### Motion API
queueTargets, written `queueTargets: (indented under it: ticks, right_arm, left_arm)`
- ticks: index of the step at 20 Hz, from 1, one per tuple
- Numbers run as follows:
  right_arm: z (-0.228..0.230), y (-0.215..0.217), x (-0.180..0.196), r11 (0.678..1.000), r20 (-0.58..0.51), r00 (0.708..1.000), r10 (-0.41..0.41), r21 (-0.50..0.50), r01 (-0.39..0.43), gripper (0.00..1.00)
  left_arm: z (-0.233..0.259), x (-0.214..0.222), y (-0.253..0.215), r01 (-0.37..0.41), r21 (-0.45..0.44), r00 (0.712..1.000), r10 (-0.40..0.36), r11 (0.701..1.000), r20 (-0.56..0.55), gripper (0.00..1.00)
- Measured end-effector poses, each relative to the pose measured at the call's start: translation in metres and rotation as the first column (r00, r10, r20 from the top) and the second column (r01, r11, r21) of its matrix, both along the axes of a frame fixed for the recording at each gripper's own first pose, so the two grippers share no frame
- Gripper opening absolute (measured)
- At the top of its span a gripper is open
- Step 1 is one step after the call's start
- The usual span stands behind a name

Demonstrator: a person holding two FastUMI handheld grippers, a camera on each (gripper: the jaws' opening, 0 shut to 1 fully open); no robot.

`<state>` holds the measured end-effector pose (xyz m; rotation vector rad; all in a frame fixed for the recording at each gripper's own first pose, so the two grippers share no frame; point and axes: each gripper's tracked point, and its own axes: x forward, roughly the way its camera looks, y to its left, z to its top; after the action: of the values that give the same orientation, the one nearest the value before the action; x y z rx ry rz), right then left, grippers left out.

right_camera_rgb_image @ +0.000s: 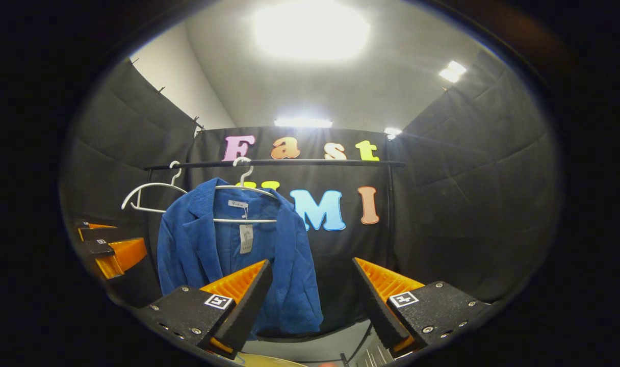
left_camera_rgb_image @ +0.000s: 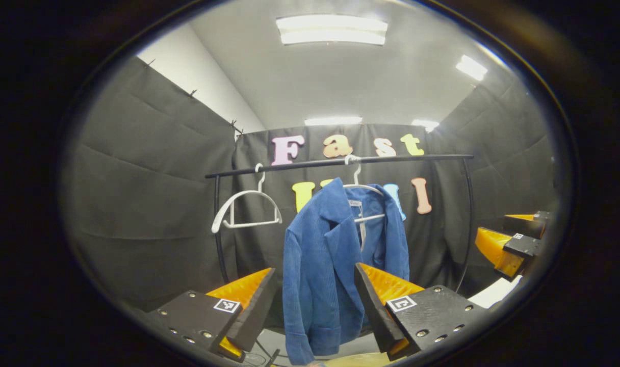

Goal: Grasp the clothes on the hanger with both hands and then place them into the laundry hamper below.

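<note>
**Jacket on the rail, both grippers spread and short of it**

Jacket [left_camera_rgb_image: 335,265], blue and ribbed like corduroy, hangs from a white hanger [left_camera_rgb_image: 362,187] hooked over the black rail [left_camera_rgb_image: 340,162] at the back of the booth. A second, bare hanger [left_camera_rgb_image: 246,204] sits beside it on the same rail. Hung this way, the garment falls freely, which leaves each side open to a grip. Its long axis runs straight down, collar at the top and hem at the bottom, with the open front turned toward the cameras; in the right gripper view a tag [right_camera_rgb_image: 246,238] dangles inside it.

The left gripper [left_camera_rgb_image: 315,306] is spread wide, the jacket framed between its fingers but not touched. The right gripper [right_camera_rgb_image: 312,300] is likewise spread, holding nothing, aimed just to one side of the jacket. A pale curved edge at the bottom may be the hamper; I cannot tell.
</note>
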<state>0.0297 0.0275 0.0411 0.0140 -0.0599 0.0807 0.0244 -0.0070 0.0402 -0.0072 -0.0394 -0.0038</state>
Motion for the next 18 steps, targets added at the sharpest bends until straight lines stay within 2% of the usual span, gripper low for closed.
queueTargets:
  ticks: [4,9,18]
  right_arm:
    - [0.011,0.008,0.033,0.999,0.024,0.999,0.041,-0.003,-0.041,0.94]
    - [0.019,0.017,0.086,0.993,0.034,0.994,0.101,0.054,-0.103,0.95]
    - [0.01,0.036,0.168,0.968,0.017,0.975,0.221,0.115,-0.222,0.95]
  left_arm:
    - [0.005,0.021,-0.013,-0.001,-0.019,1.0,0.001,1.0,-0.001,0.93]
    - [0.008,0.054,-0.032,-0.031,-0.047,1.0,0.03,0.998,-0.006,0.93]
    - [0.009,0.114,-0.061,-0.098,-0.018,0.995,0.098,0.995,0.001,0.93]
